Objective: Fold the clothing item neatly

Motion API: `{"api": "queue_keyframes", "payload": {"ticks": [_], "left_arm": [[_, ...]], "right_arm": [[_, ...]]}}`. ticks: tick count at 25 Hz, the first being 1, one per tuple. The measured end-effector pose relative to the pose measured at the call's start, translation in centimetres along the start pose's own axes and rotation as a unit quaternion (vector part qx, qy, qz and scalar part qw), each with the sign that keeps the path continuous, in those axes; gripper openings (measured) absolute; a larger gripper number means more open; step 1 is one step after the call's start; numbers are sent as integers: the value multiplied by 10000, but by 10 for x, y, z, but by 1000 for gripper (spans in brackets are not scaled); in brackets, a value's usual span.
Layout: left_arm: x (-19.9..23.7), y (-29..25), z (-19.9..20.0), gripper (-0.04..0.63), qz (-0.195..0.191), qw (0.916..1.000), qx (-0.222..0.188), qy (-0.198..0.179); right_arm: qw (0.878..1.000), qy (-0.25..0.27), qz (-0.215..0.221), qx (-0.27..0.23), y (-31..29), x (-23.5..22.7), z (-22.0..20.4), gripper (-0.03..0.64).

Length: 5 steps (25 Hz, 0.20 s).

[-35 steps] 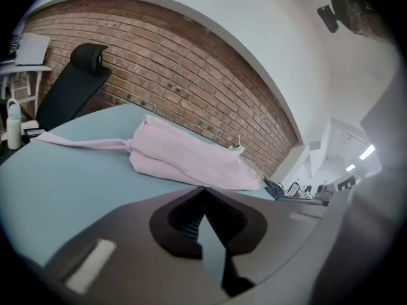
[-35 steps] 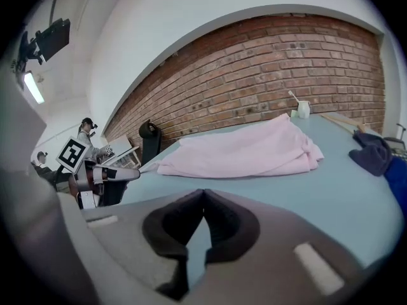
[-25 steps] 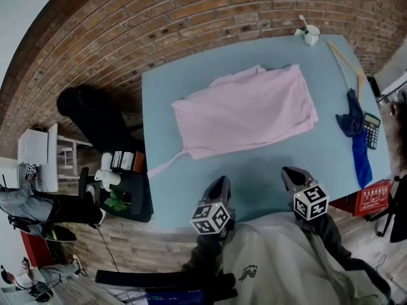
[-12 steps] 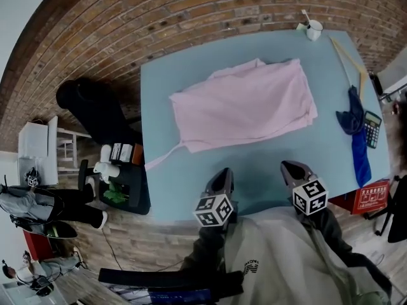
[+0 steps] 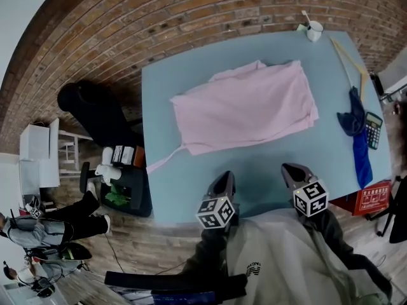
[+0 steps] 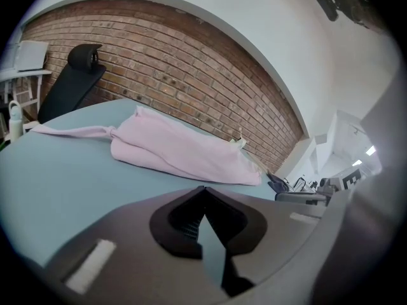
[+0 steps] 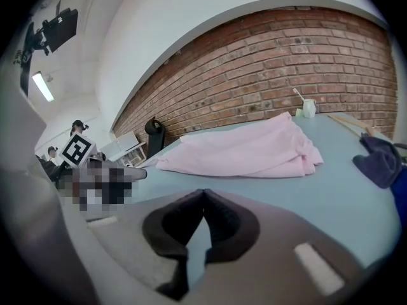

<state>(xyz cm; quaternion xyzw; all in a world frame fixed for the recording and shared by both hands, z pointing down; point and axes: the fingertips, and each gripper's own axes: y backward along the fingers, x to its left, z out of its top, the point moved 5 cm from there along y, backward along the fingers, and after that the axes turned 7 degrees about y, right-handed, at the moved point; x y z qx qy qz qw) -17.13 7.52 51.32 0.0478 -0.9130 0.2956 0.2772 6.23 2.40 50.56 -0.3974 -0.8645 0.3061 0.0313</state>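
A pink garment [image 5: 245, 107] lies folded in a rough rectangle on the blue table [image 5: 165, 189], with a thin strip trailing off its near-left corner toward the table's left edge. It also shows ahead in the left gripper view as the pink garment [image 6: 184, 154] and in the right gripper view as the pink garment [image 7: 248, 151]. My left gripper [image 5: 224, 176] hovers over the near table edge, shut and holding nothing. Beside it my right gripper [image 5: 291, 170] is likewise shut and empty. Both stand well short of the cloth.
A white cup [image 5: 312, 32] stands at the far right corner. A wooden hanger [image 5: 348, 61], a dark blue cloth [image 5: 356, 132] and a calculator [image 5: 371, 131] lie along the right edge. A black chair [image 5: 95, 110] and a cart with bottles [image 5: 117, 170] stand left of the table.
Both grippers stay near the table's front edge, the left one shifted slightly right. The garment has not moved. A person at the lower left has moved lower.
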Motion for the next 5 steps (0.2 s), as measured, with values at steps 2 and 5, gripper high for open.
{"api": "queue_keyframes", "payload": {"ticks": [2, 5], "left_arm": [[0, 0, -1, 8, 3, 10000, 10, 1], [0, -2, -3, 8, 4, 10000, 16, -8]], "right_arm": [[10000, -7, -8, 1, 1, -1, -1, 3], [10000, -12, -15, -13, 1, -3, -1, 3]]}}
